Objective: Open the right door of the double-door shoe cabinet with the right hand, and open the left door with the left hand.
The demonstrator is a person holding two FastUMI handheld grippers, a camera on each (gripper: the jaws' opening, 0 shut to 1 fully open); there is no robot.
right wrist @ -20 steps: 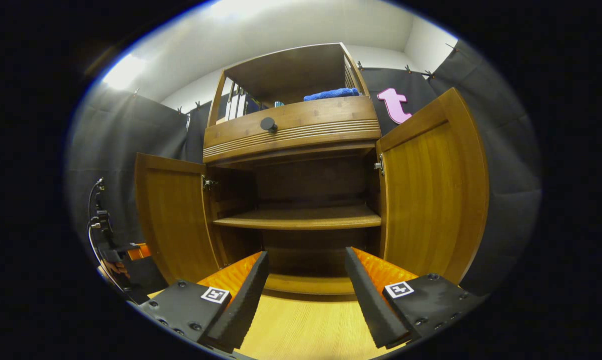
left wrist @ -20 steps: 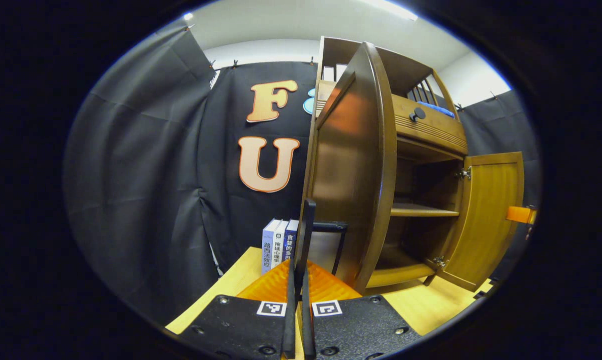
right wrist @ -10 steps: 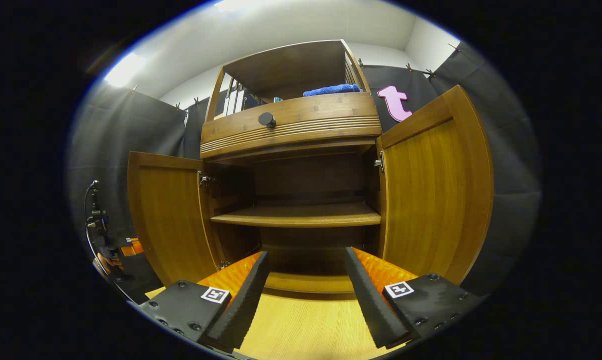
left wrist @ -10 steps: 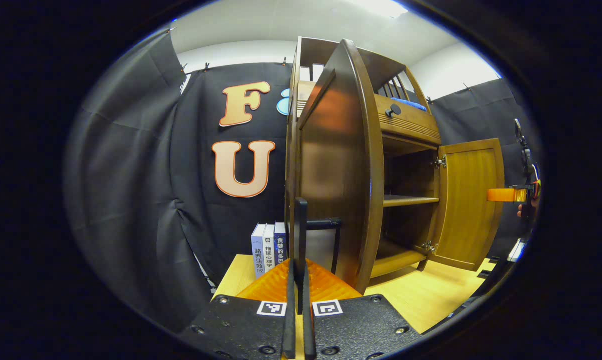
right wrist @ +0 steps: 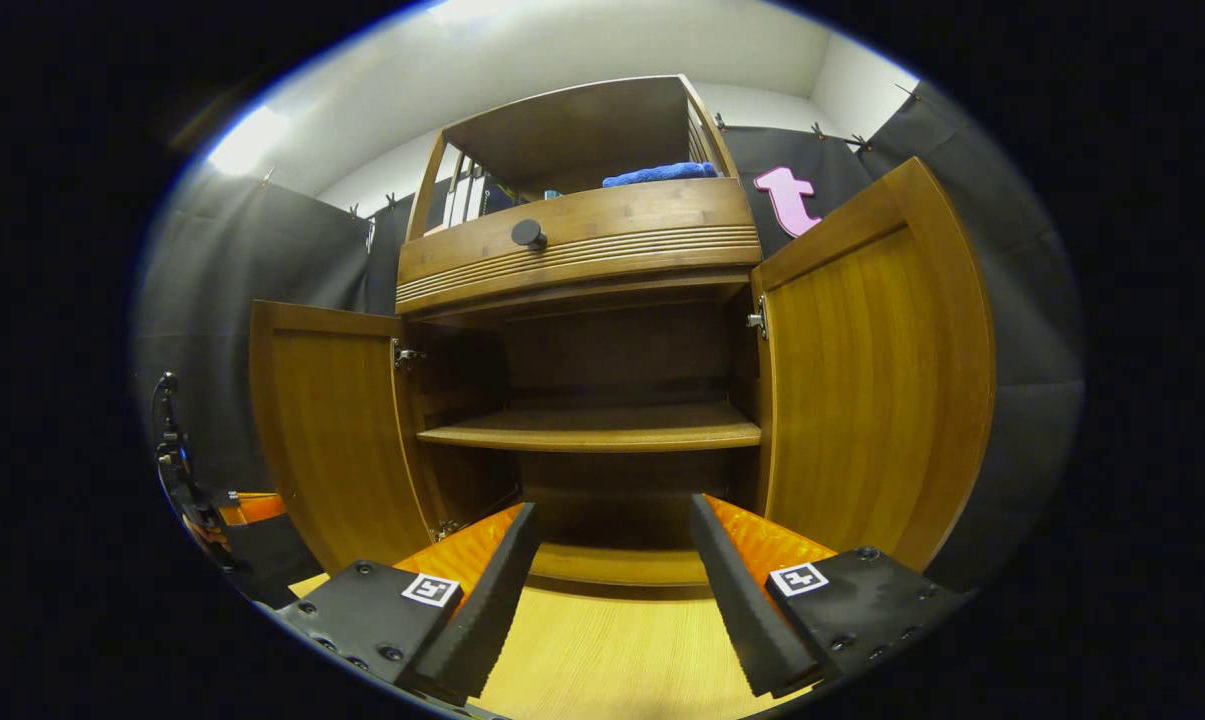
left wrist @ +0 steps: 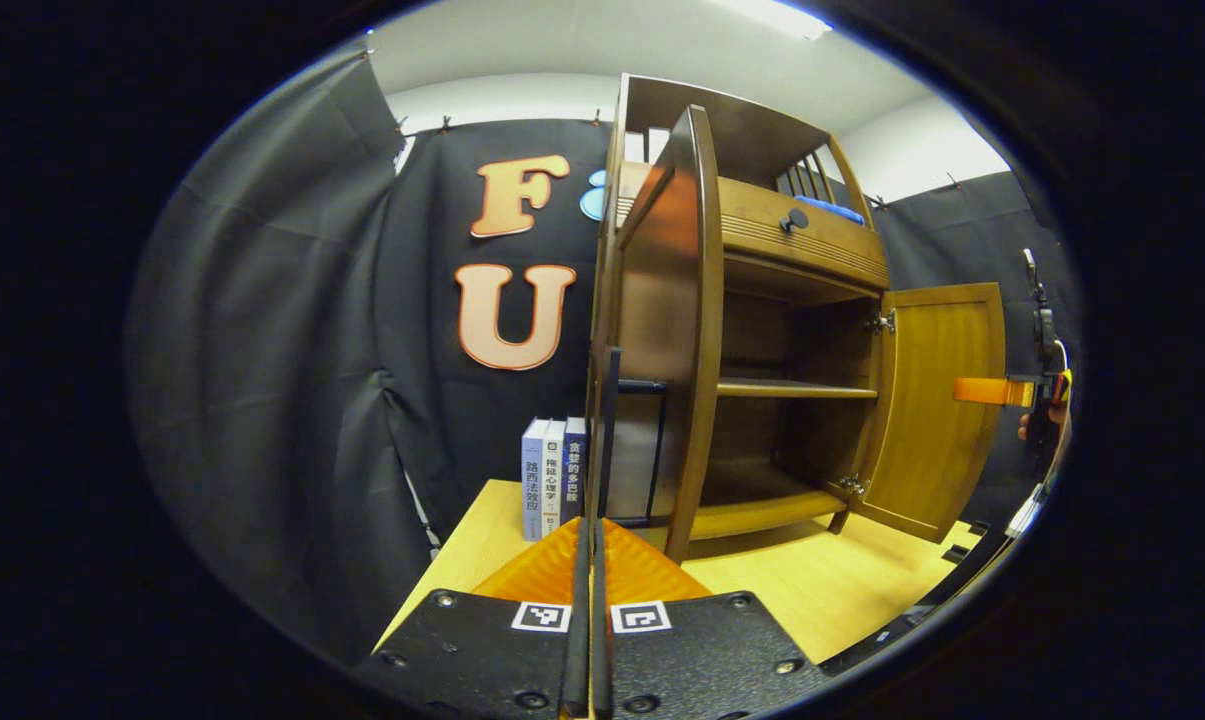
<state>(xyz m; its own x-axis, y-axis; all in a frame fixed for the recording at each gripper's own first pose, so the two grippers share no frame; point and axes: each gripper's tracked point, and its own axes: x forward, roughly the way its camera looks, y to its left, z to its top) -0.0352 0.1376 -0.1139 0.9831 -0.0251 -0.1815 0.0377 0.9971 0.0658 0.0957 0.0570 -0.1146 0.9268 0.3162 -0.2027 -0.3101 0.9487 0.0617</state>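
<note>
Both grained wooden doors, left door and right door, swung wide; left hand-held gripper pressed together, right hand-held gripper spread.

Place: a recording booth, staged as a home corner.
Evidence: black cloth walls clipped up under a white ceiling; wooden shoe cabinet on a tabletop.

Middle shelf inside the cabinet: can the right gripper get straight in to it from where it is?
Probably yes. The right gripper is open and faces the shelf, with both doors swung wide, left door and right door, and nothing standing between.
</note>
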